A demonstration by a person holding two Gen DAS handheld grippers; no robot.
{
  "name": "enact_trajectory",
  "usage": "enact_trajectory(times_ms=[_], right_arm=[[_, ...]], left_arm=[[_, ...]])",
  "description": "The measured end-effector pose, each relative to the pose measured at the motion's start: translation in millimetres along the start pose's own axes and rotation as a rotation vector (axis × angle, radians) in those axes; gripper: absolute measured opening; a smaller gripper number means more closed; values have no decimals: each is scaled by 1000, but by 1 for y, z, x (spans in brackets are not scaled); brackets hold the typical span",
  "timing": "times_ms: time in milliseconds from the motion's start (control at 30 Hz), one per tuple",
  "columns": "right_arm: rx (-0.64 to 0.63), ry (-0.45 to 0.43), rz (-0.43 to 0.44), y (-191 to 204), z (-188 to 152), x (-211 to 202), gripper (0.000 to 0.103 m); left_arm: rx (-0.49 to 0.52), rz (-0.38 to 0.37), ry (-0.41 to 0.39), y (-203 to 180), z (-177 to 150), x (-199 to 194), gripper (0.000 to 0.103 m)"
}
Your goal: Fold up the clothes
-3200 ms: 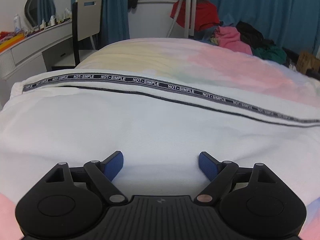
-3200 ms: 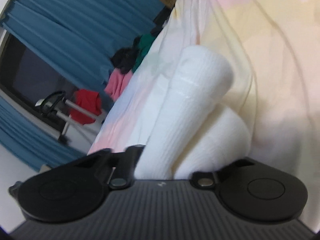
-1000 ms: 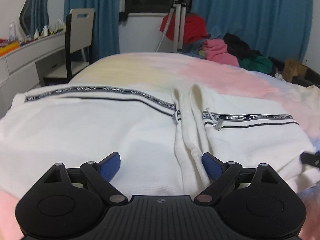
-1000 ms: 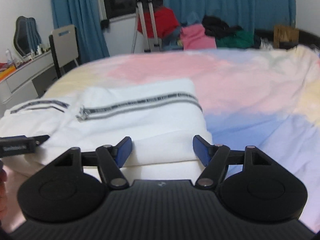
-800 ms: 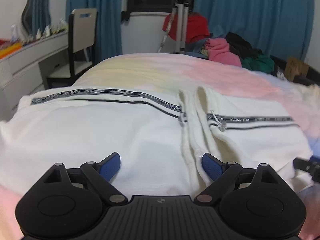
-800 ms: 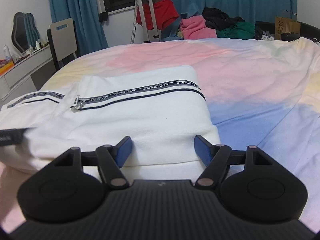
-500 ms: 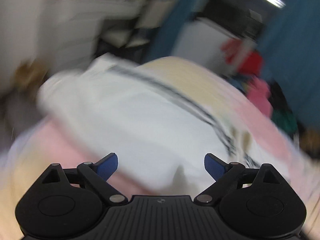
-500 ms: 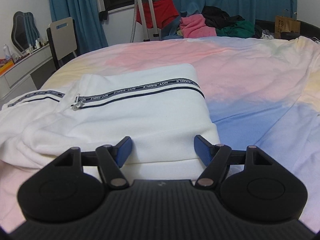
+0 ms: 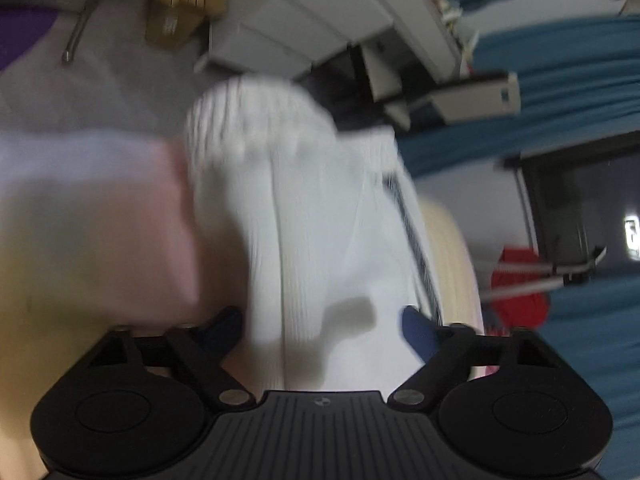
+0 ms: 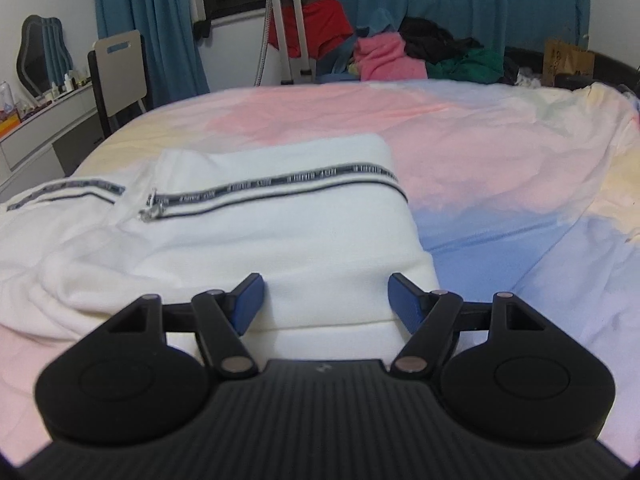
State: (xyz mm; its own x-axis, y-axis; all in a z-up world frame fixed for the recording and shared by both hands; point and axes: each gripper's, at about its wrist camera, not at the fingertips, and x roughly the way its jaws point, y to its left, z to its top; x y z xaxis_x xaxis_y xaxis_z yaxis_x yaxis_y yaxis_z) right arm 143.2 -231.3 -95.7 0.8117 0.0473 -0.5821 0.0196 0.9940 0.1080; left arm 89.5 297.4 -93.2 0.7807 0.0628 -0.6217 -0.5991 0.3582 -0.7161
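A white zip-up garment (image 10: 280, 232) with a black lettered stripe lies on the pastel bed cover (image 10: 480, 160); its right half is folded flat and its left half is rumpled. My right gripper (image 10: 326, 302) hovers open just over the near edge of the folded half, holding nothing. In the left wrist view the picture is tilted and blurred. There the garment's ribbed white edge (image 9: 304, 220) runs up between the wide-apart fingers of my left gripper (image 9: 320, 330), which is open, with the pink cover (image 9: 100, 220) beside it.
Beyond the bed stand a chair (image 10: 120, 68), a white dresser (image 10: 40, 128), a tripod (image 10: 284, 32) and a pile of clothes (image 10: 400, 56) against blue curtains. A cardboard box (image 9: 184, 4) and white drawers (image 9: 304, 28) are on the floor side.
My left gripper has swung fast to the garment's left end and rolled over; the ribbed edge now sits between its open fingers. The right gripper has stayed put.
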Motion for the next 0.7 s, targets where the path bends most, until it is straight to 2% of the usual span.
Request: enact_trajectory(times_ms=[33, 67, 133, 200, 267, 333, 400, 500, 533, 700], right_arm=[[-2, -11, -2, 2, 1, -1, 72], [-11, -36, 5, 5, 3, -6, 72], [-49, -88, 34, 13, 4, -14, 72], [-96, -84, 68, 24, 1, -14, 71], [-124, -13, 80, 33, -8, -1, 72], [-151, 56, 92, 41, -16, 12, 72], [-151, 52, 94, 41, -14, 11, 72], [-38, 47, 126, 25, 0, 0, 70], [5, 41, 135, 18, 5, -4, 70], [167, -25, 67, -23, 25, -30, 70]], left_arm=[[-14, 0, -26, 2, 4, 2, 59], [-21, 0, -52, 4, 8, 4, 53], [37, 3, -89, 1, 11, 5, 27], [84, -2, -124, -5, 10, 1, 16], [155, -4, -169, -17, 5, -5, 13], [274, -7, -238, -41, -8, -16, 12], [417, -22, -321, -76, -29, -32, 12], [623, -73, -444, -128, -75, -57, 12], [674, -99, -480, -145, -92, -64, 12], [836, -210, -629, -222, -186, -86, 12]])
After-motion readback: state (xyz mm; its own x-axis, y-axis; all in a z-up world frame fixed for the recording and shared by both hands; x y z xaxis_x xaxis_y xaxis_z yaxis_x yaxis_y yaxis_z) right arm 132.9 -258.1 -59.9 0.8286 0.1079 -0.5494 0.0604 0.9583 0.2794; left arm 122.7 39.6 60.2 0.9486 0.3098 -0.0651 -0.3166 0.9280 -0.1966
